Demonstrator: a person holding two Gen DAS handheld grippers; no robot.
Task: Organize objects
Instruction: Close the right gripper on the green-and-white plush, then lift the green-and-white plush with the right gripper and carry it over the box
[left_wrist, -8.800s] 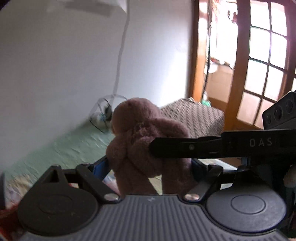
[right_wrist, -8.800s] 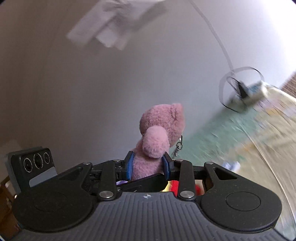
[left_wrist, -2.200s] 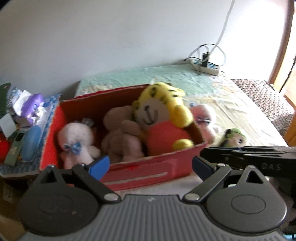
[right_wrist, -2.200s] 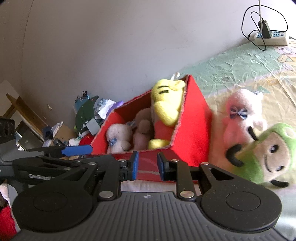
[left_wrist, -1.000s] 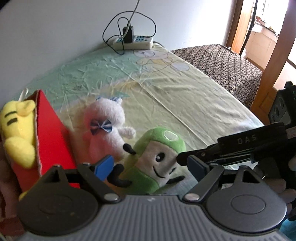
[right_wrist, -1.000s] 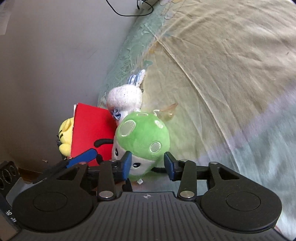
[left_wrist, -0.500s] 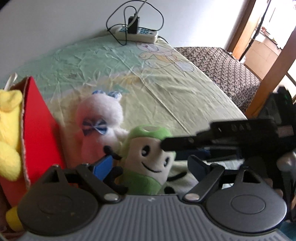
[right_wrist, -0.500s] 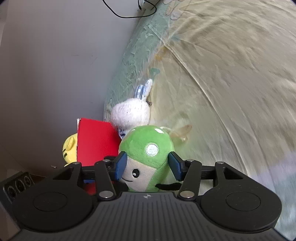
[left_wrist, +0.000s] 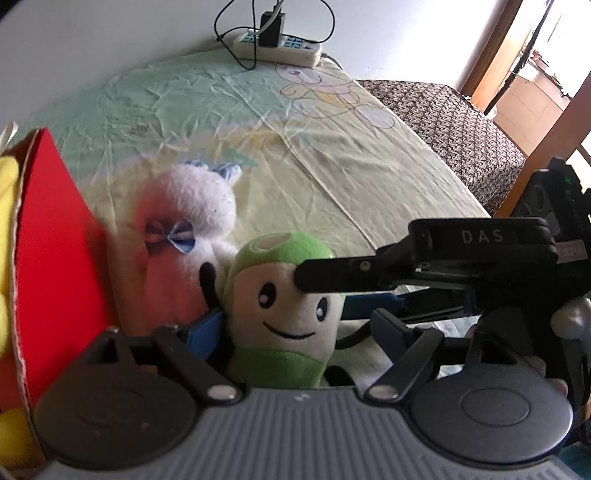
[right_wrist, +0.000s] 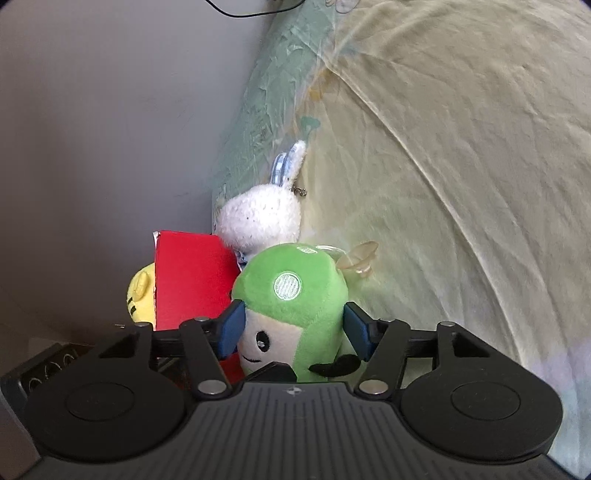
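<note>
The green mushroom plush (left_wrist: 284, 306) stood upright on the bedsheet (left_wrist: 369, 158), just beside the red box (left_wrist: 55, 236), with the white bunny plush (left_wrist: 184, 225) squeezed between it and the box wall. The left gripper (left_wrist: 295, 325) had its fingers spread wide around the plush's body, one blue pad (left_wrist: 205, 326) near the plush's side on the box side, the other well clear on the far side. The right gripper (right_wrist: 293, 328) sat over the plush's green cap (right_wrist: 291, 288), its blue pads (right_wrist: 232, 325) flanking the head, wide and close to the fabric (whether they pressed it I could not tell). A yellow plush (right_wrist: 142, 295) showed inside the box. Beyond the plush, at the far edge of the sheet by the wall, lay a power strip (left_wrist: 277, 46).
</note>
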